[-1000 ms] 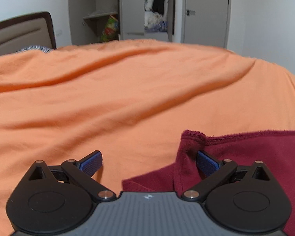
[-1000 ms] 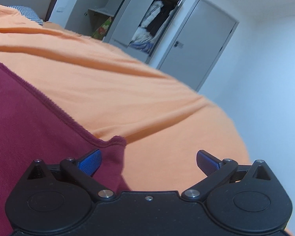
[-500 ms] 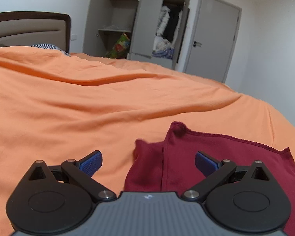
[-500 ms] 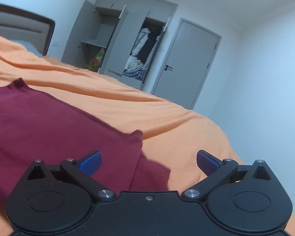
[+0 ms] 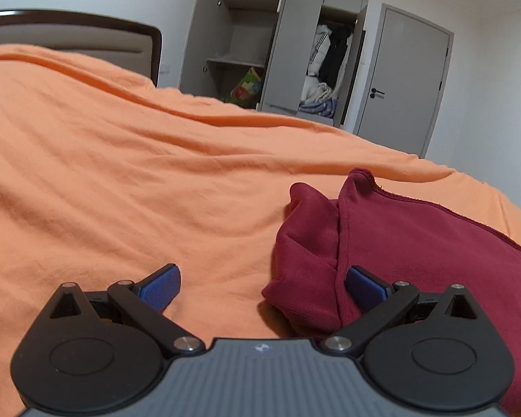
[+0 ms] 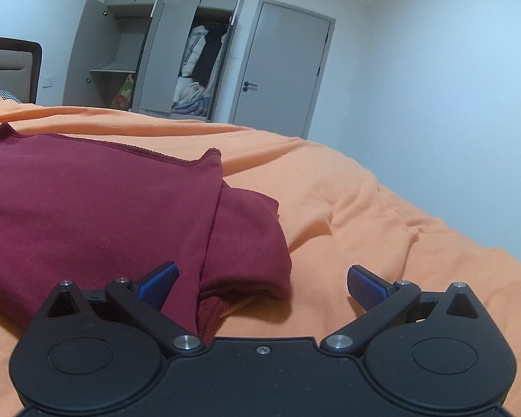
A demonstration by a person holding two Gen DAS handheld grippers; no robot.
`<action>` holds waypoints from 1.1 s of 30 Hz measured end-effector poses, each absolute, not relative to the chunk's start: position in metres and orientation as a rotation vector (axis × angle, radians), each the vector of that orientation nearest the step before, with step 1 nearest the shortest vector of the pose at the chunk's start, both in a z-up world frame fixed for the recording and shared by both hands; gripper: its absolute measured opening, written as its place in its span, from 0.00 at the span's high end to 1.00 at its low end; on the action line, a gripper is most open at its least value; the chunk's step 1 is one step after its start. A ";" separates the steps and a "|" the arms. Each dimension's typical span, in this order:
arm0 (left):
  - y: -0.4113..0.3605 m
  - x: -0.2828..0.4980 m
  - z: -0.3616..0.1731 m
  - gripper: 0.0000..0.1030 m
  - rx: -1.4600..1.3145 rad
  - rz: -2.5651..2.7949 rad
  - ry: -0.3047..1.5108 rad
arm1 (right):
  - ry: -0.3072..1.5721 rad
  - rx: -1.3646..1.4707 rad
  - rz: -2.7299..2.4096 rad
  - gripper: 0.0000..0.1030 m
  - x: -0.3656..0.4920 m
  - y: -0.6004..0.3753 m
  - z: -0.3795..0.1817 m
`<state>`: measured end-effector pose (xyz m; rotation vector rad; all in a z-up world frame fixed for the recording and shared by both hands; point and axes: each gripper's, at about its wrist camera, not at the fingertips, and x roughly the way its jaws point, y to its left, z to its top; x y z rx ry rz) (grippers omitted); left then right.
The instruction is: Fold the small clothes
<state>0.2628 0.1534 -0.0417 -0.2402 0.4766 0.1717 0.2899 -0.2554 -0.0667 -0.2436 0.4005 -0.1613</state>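
Garment position: the maroon garment (image 5: 416,243) lies on the orange bedspread (image 5: 121,173) of the bed, partly folded, with an upper layer doubled over a lower one. The left hand-held gripper (image 5: 262,283) has its jaws spread wide and grips nothing; the garment's left end sits at the right-hand blue pad (image 5: 363,286), so the cloth lies forward and to the right of this unit, with part of the fold reaching in between the jaws. The right hand-held gripper (image 6: 262,283) is likewise open and empty; here the maroon garment (image 6: 86,208) lies forward and to the left, its right end beside the left-hand pad (image 6: 157,283) and a loose lower flap bulging toward the centre of the jaw gap. Whether either pad touches cloth cannot be confirmed. The garment therefore spans the space between the two units, long axis running side to side across the bed, each unit stationed at one short end and about equally near. The stitched hem edge faces away, toward the wardrobe (image 6: 177,52) and door (image 6: 277,69). Judgement: the next fold likely requires each unit to close on its nearest corner; the bulging flap at the right end may slip out of the fold unless both layers are caught.
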 end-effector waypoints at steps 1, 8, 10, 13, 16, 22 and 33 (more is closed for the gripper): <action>0.152 0.262 -0.042 0.00 -0.234 0.173 0.471 | 0.391 -0.250 -0.166 0.01 0.287 -0.254 -0.068; 0.152 0.258 -0.049 0.00 -0.232 0.160 0.435 | 0.342 -0.271 -0.181 0.01 0.275 -0.253 -0.076; 0.152 0.258 -0.050 0.00 -0.233 0.157 0.432 | 0.335 -0.269 -0.181 0.01 0.275 -0.253 -0.077; 0.151 0.257 -0.051 0.00 -0.234 0.156 0.425 | 0.322 -0.270 -0.185 0.01 0.270 -0.252 -0.080; 0.150 0.257 -0.052 0.00 -0.232 0.156 0.421 | 0.310 -0.289 -0.197 0.01 0.268 -0.249 -0.080; 0.150 0.256 -0.053 0.00 -0.237 0.151 0.412 | 0.267 -0.318 -0.223 0.01 0.262 -0.243 -0.079; 0.155 0.254 -0.056 0.00 -0.267 0.122 0.388 | 0.170 -0.324 -0.140 0.00 0.262 -0.198 -0.024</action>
